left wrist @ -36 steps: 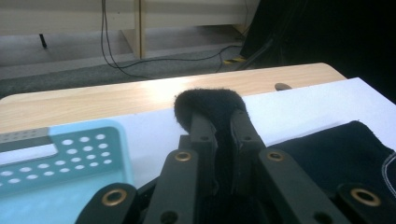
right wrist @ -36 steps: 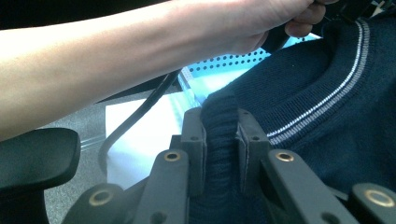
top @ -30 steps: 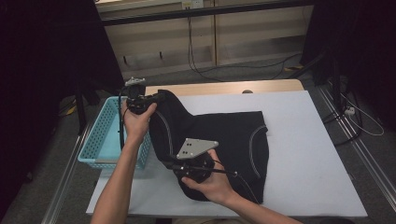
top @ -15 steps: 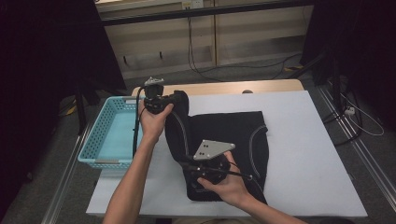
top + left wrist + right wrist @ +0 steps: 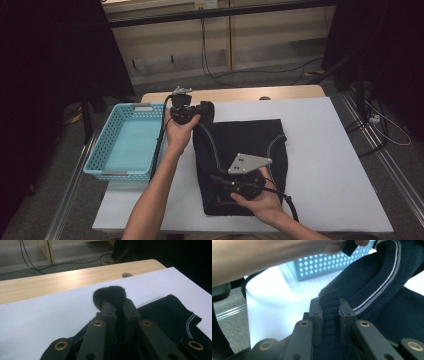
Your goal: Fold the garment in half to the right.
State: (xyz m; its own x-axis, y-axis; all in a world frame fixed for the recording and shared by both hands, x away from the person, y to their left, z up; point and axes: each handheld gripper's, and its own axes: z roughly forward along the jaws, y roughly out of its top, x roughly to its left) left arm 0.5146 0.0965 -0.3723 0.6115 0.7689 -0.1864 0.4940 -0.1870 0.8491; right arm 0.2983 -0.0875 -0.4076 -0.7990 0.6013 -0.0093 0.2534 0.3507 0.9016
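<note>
A dark navy garment [image 5: 250, 155] with thin white stripes lies on the white table [image 5: 330, 165], its left part folded over onto the rest. My left gripper [image 5: 202, 111] is at the garment's far left corner, shut on a bunch of dark cloth [image 5: 110, 293] that bulges past its jaws. My right gripper [image 5: 220, 180], carrying a grey three-cornered plate, is at the garment's near left edge. In the right gripper view its jaws are shut on a ribbed dark edge [image 5: 329, 302] with a white stripe [image 5: 387, 277] running away from it.
A light blue perforated basket [image 5: 127, 142] stands at the table's left edge, close to my left forearm. A wooden strip [image 5: 250, 94] runs along the far side. Cables lie on the floor beyond. White table surface lies open to the right of the garment.
Both hands have moved to the right with the cloth in their jaws, away from the basket, drawing the garment's left part over the rest. Both grips have stayed closed.
</note>
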